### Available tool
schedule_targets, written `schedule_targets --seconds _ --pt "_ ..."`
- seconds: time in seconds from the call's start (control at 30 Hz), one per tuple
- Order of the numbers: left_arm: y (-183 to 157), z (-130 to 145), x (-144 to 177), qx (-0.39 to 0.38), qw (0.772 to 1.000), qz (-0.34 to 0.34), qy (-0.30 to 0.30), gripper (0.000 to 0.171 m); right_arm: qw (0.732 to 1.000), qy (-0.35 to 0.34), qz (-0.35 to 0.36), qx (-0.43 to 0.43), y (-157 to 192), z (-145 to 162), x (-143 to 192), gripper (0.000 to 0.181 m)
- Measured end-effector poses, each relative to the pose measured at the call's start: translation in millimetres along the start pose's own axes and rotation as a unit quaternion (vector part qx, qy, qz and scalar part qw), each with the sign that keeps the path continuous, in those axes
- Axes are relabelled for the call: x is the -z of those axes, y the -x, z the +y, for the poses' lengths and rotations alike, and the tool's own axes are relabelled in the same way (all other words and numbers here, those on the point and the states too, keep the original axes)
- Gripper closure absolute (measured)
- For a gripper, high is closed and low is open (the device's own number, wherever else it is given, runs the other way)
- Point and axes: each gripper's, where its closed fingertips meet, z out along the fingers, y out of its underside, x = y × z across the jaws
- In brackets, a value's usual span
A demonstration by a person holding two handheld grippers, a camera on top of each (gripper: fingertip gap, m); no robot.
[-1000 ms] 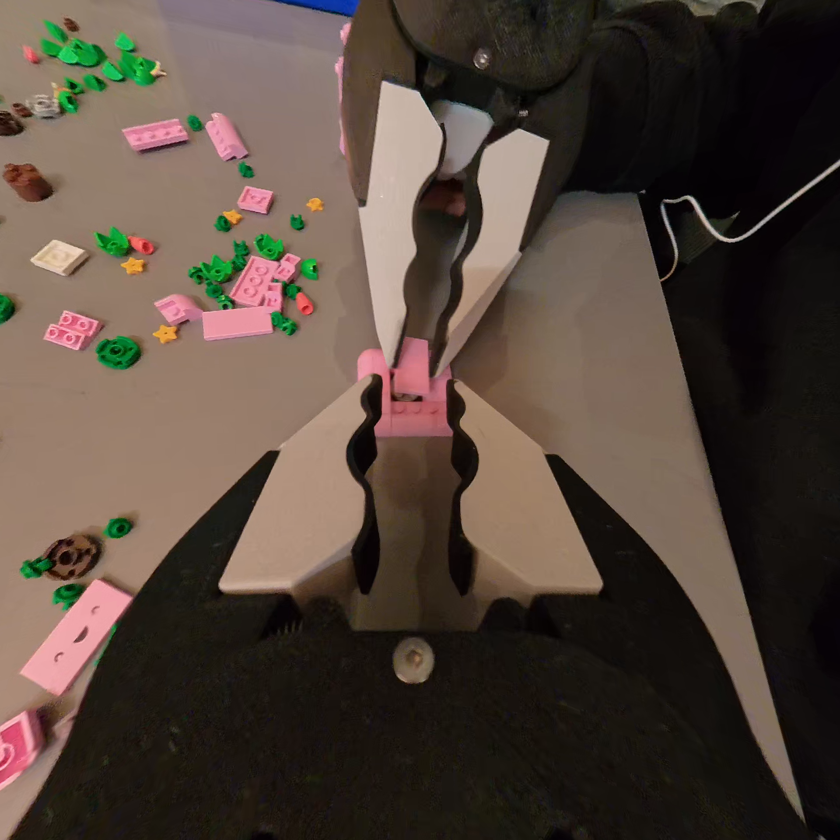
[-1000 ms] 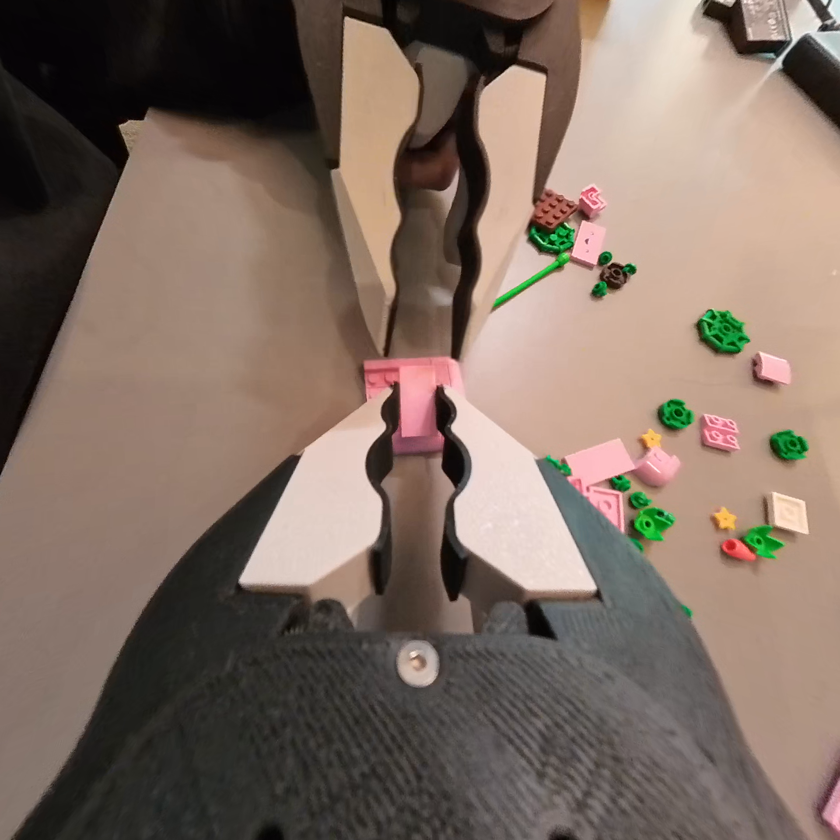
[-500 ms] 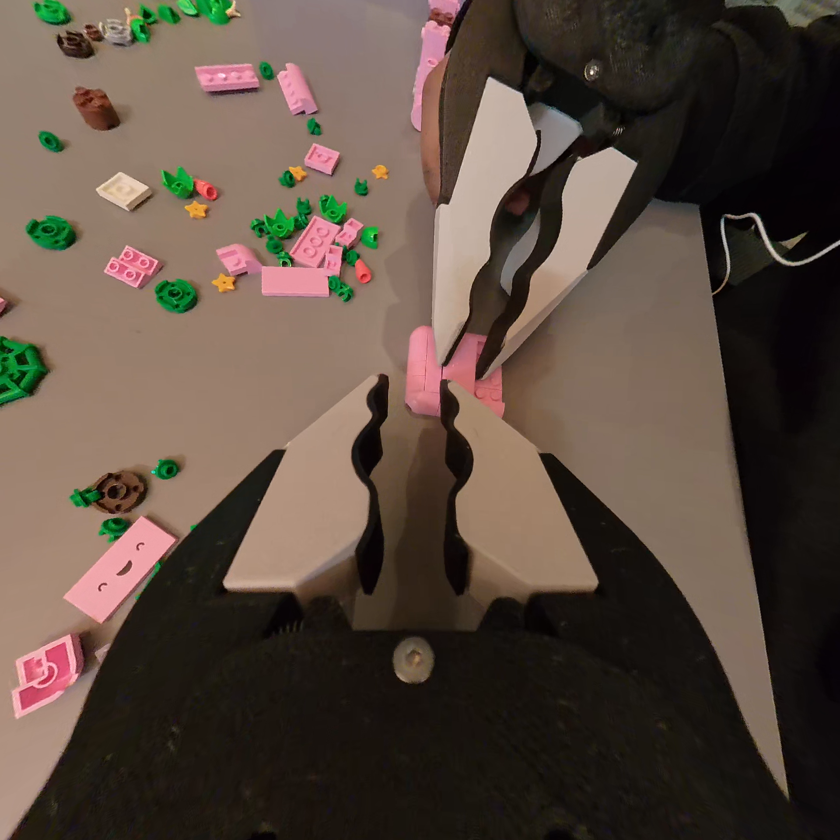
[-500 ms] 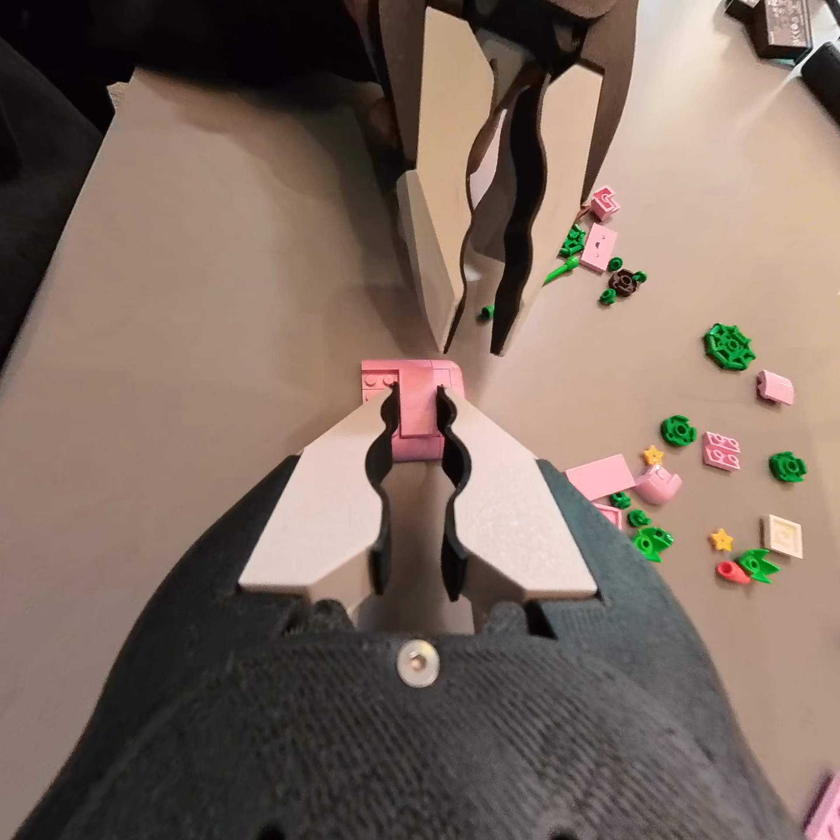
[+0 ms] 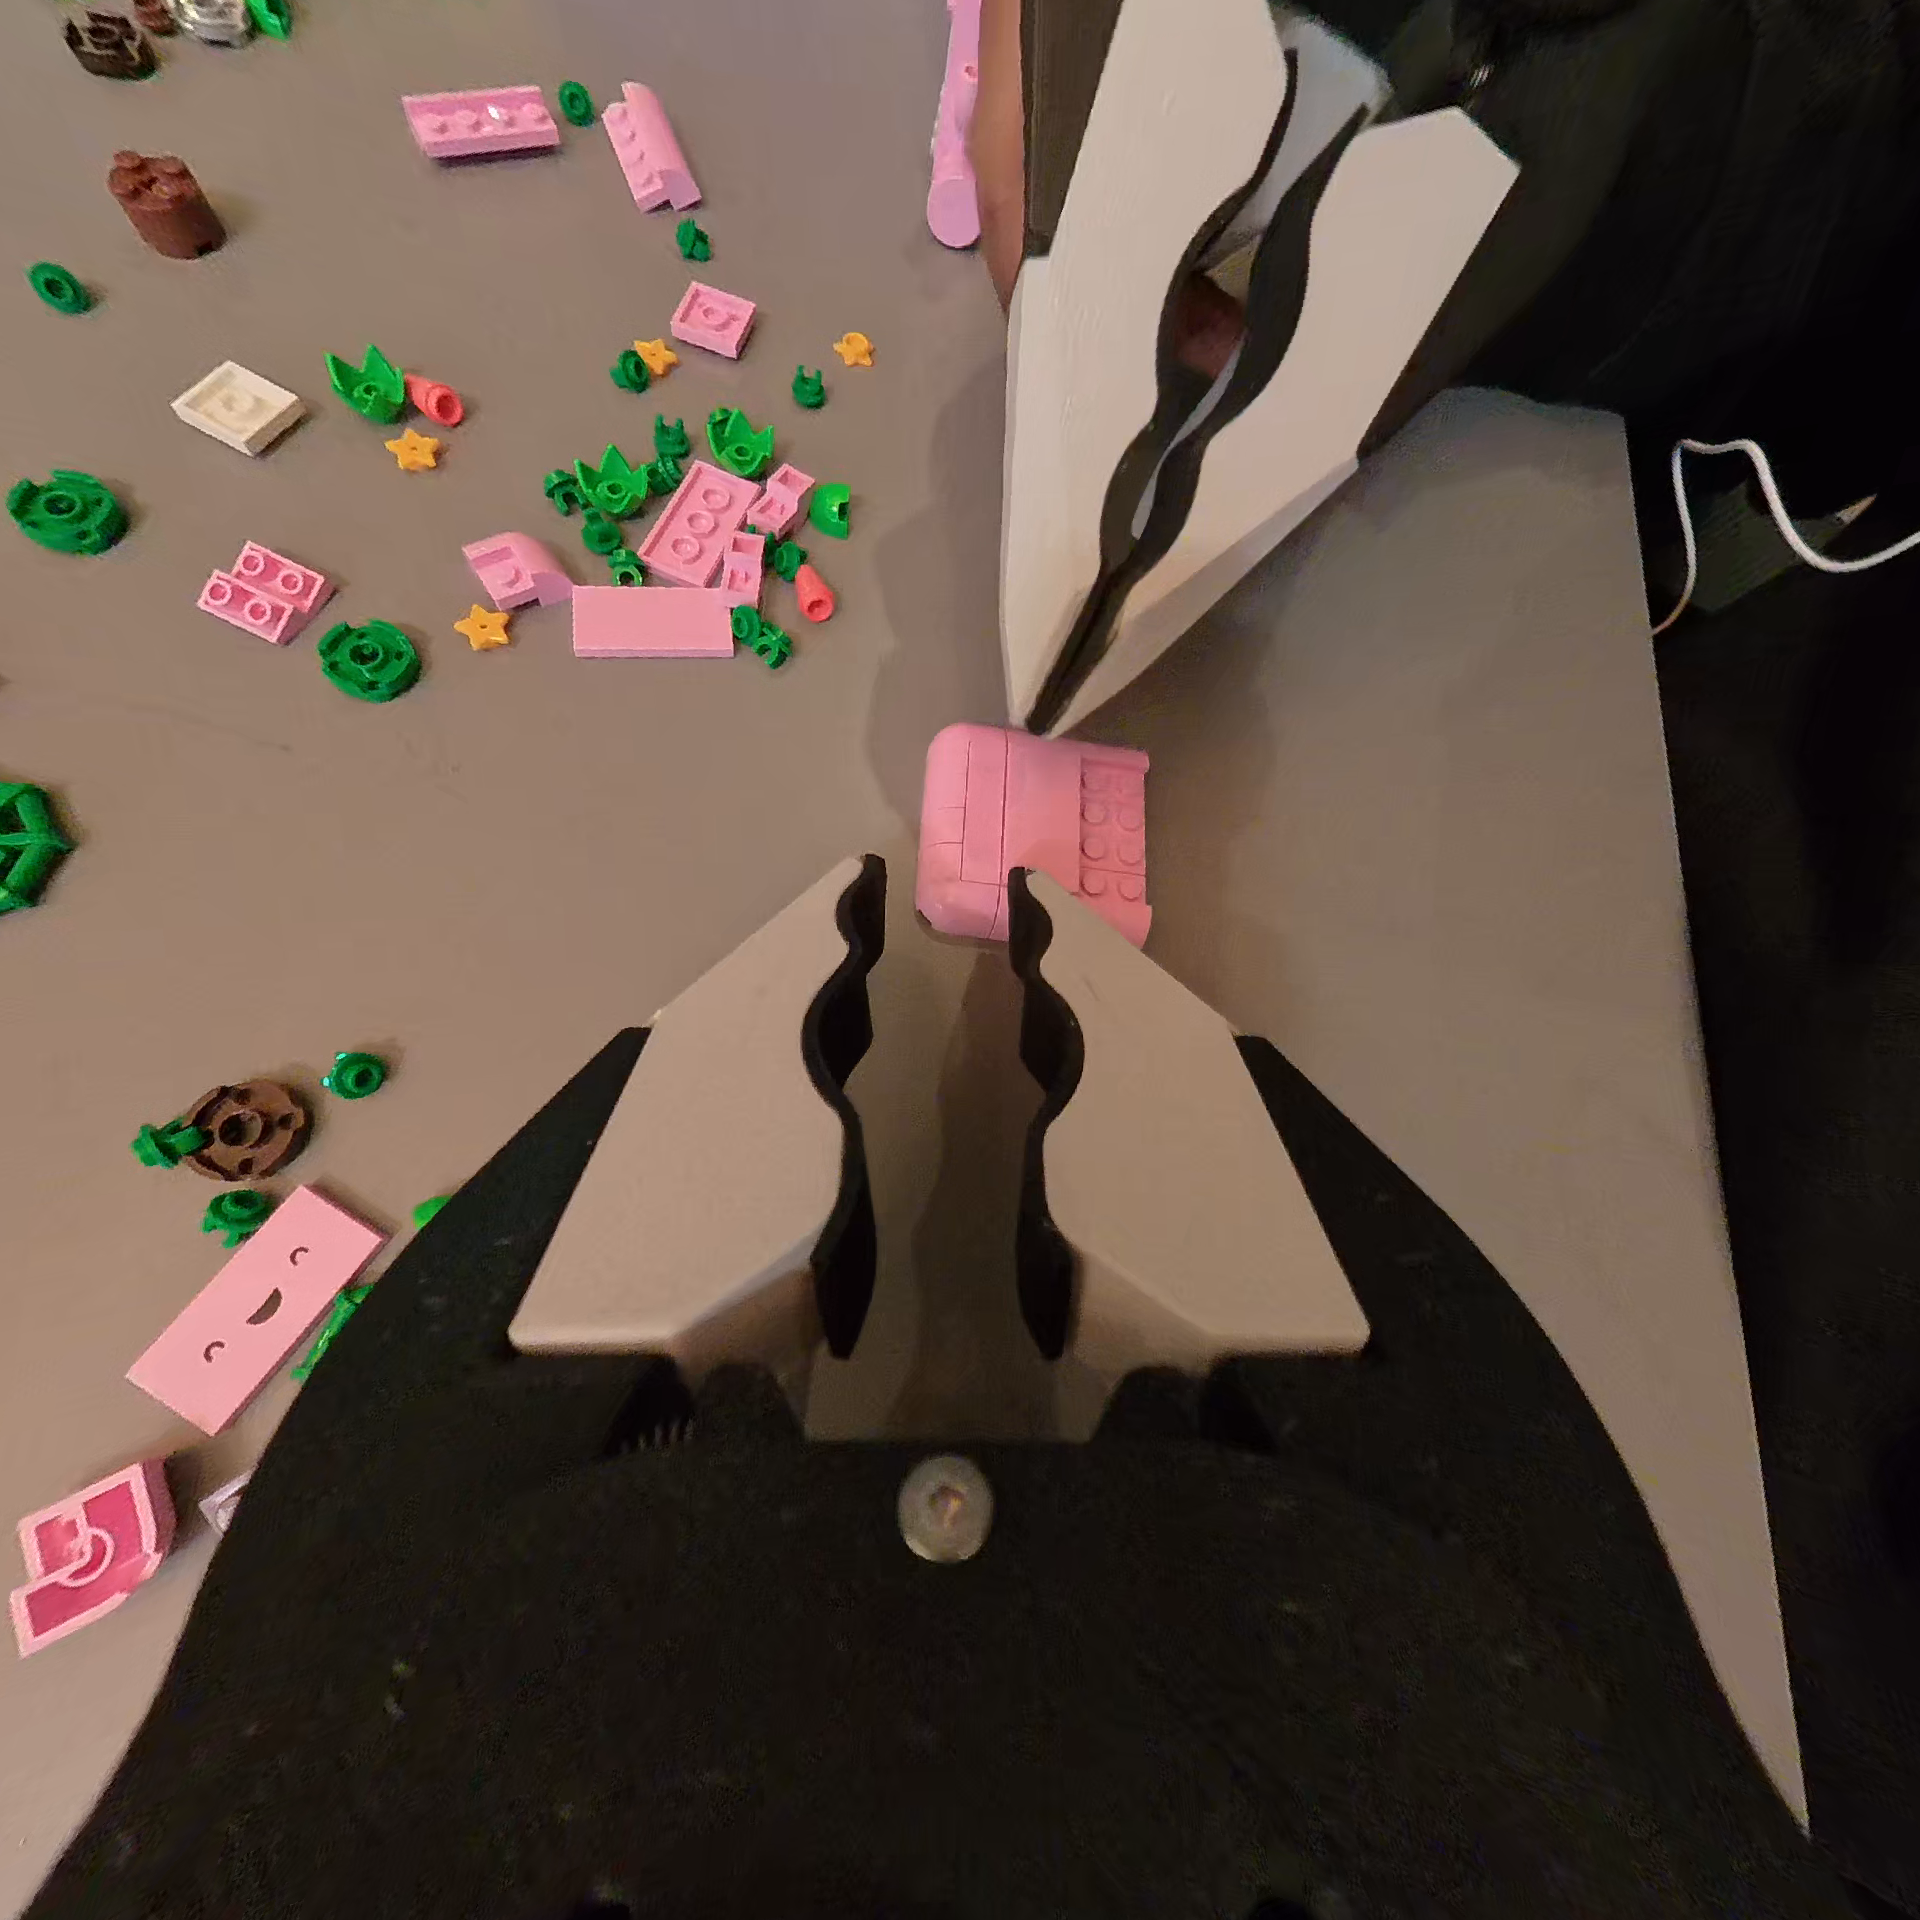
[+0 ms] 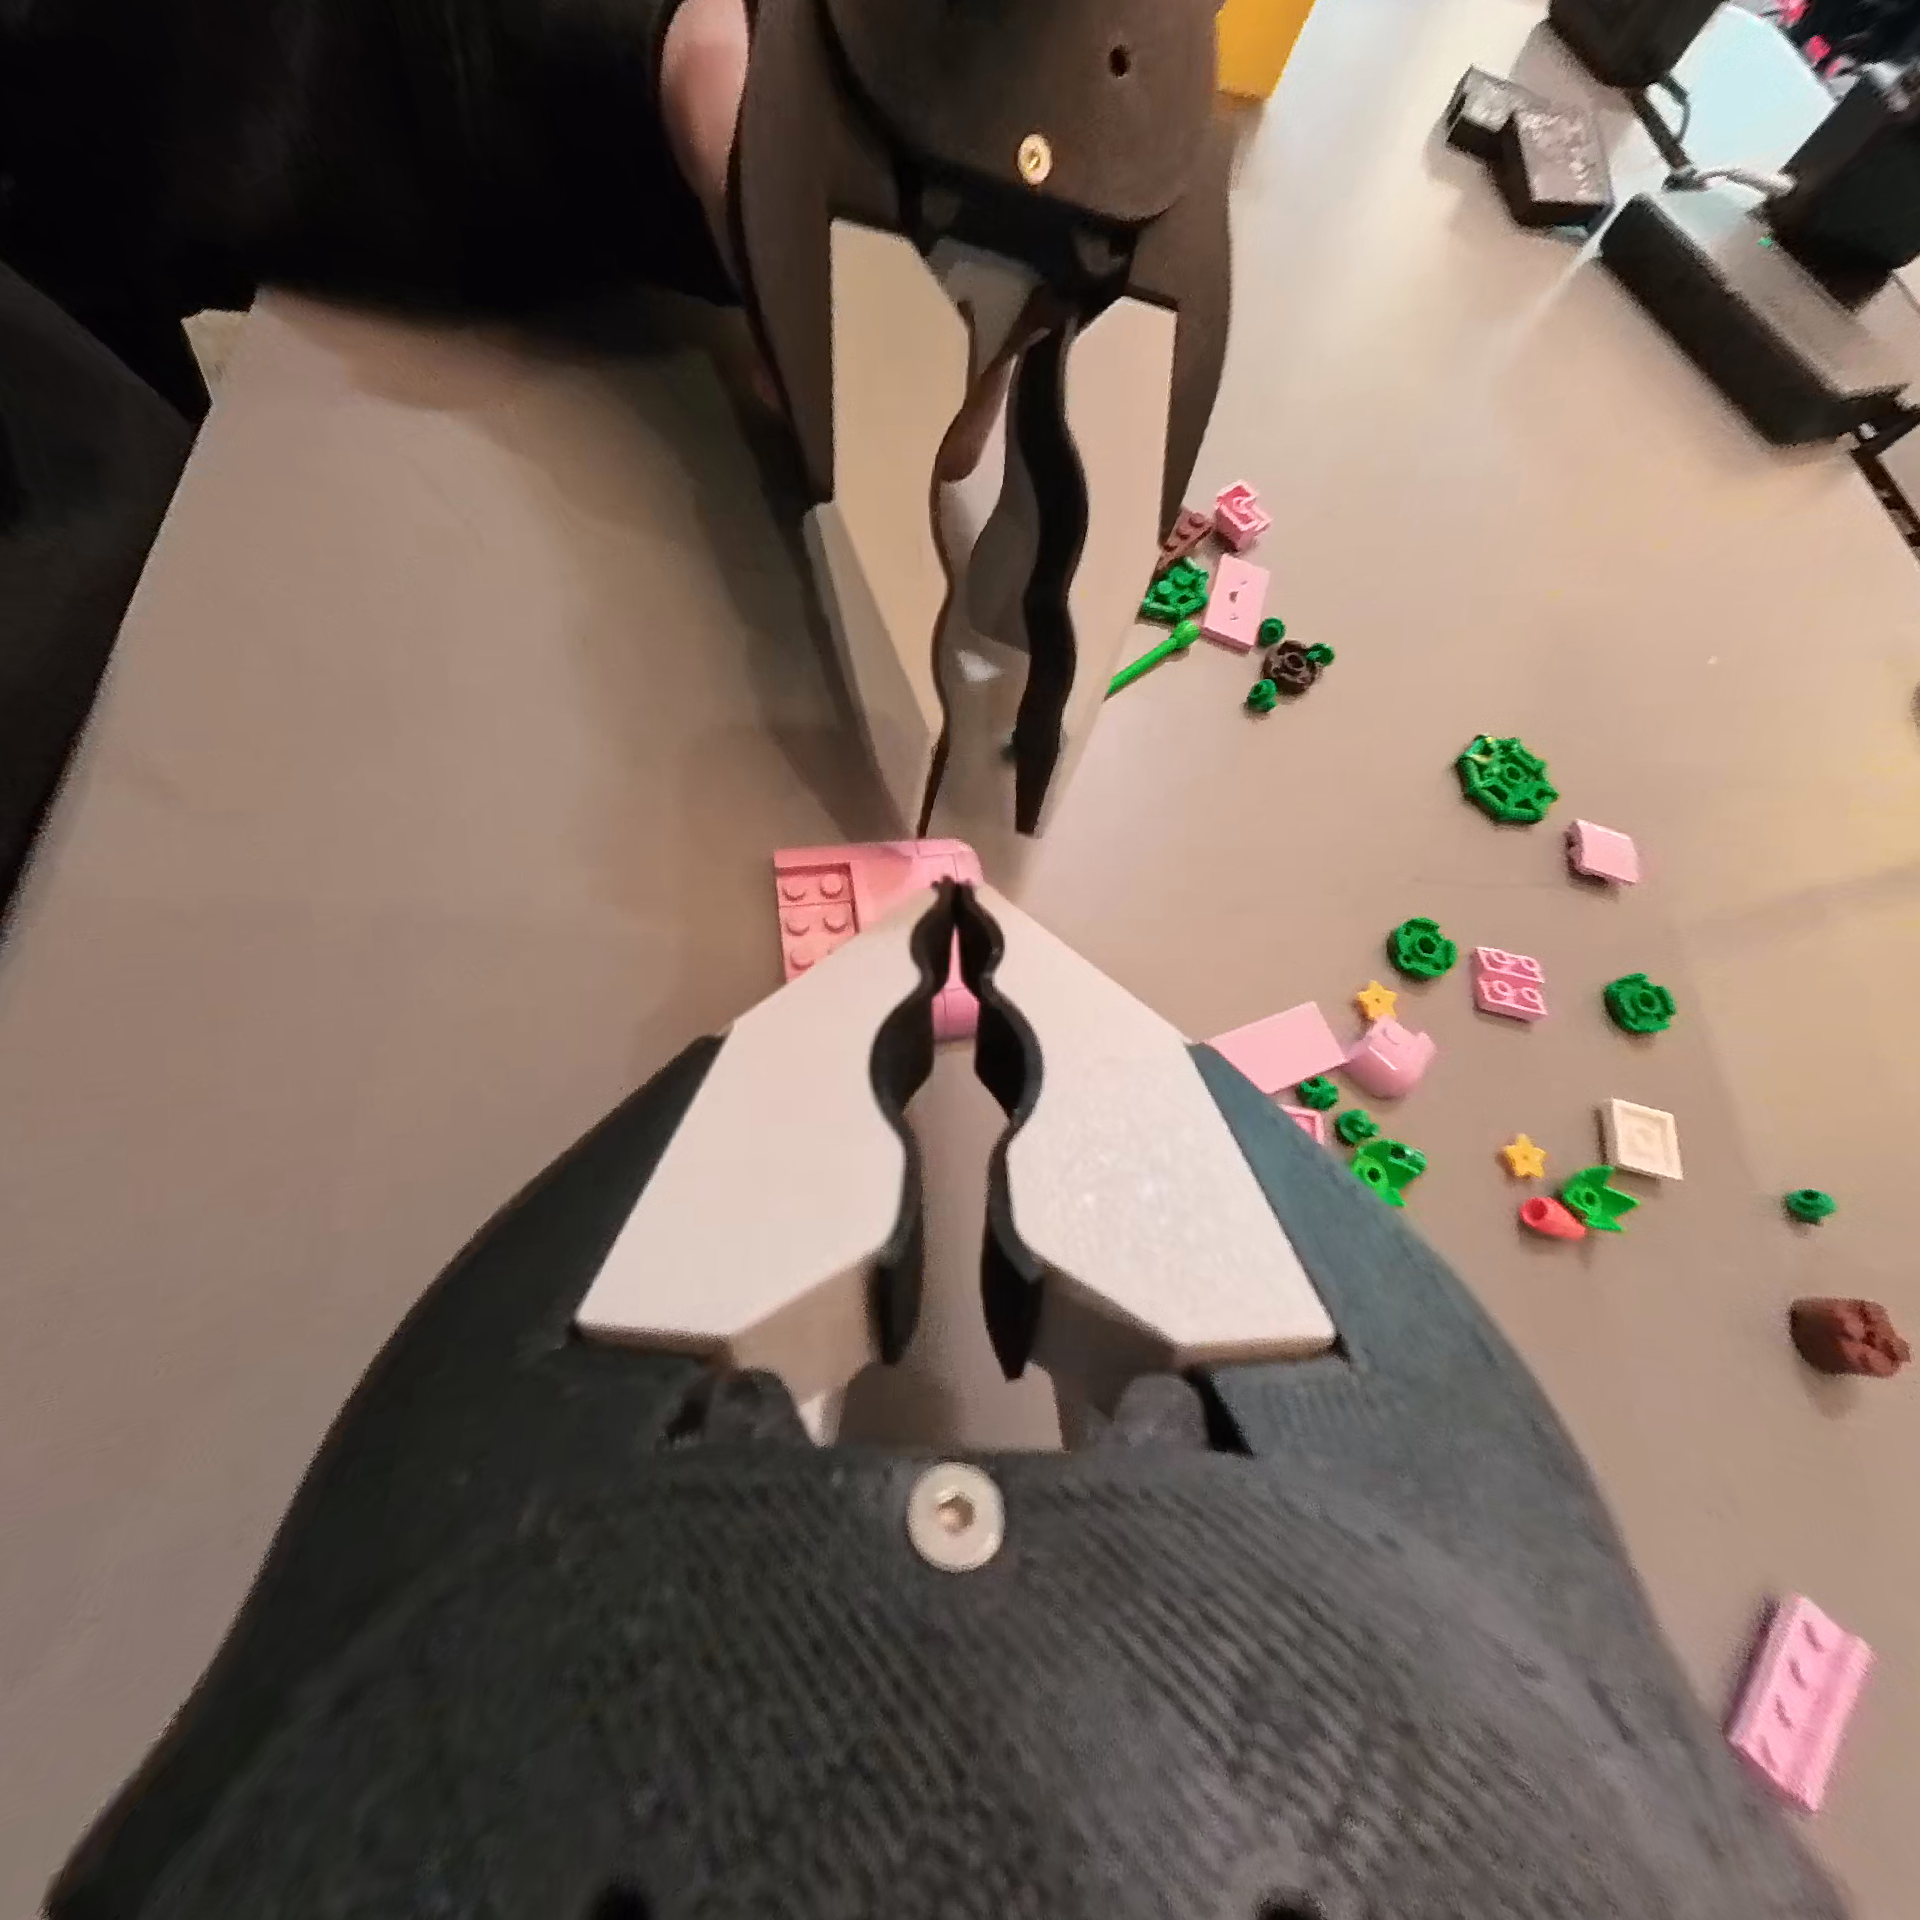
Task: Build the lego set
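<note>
A small pink brick assembly (image 5: 1029, 821) lies on the grey table (image 5: 1403, 831), its studs facing sideways. It also shows in the right wrist view (image 6: 821, 904). My left gripper (image 5: 948, 871) is open and empty, its tips just in front of the assembly's near side. My right gripper (image 6: 951, 888) is shut, with nothing seen between its tips. From the left wrist view the right gripper (image 5: 1039, 722) points down at the assembly's far edge. The left gripper (image 6: 977, 826) shows open in the right wrist view, facing mine.
Loose pieces lie scattered to the left: a pile of pink plates and green leaves (image 5: 686, 530), a pink tile with a face (image 5: 255, 1309), a white tile (image 5: 237, 407), a brown round brick (image 5: 166, 203). The table edge (image 5: 1662, 935) runs close on the right, with a white cable (image 5: 1766, 499) beyond it. The grippers are tip to tip, or close to it.
Both grippers held the pink assembly a second ago. The left let go first and opened. The right has now let go too and shut. The assembly lies on the table.
</note>
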Motion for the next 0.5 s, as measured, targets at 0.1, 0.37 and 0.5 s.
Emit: schedule_targets --seconds 0.1,0.37,0.5 --pt "0.2 0.4 -0.4 0.0 1.0 0.0 0.002 0.15 1.0 -0.018 -0.014 -0.019 3.6 -5.8 -1.2 0.181" --pt "-0.6 1.4 -1.3 -0.001 1.0 0.0 0.006 0.15 0.999 0.002 -0.028 -0.026 9.6 -0.6 -7.1 0.181" --pt "-0.7 1.5 -1.5 0.0 1.0 0.002 0.007 0.15 0.998 0.036 -0.035 -0.045 10.3 13.7 -15.3 0.181"
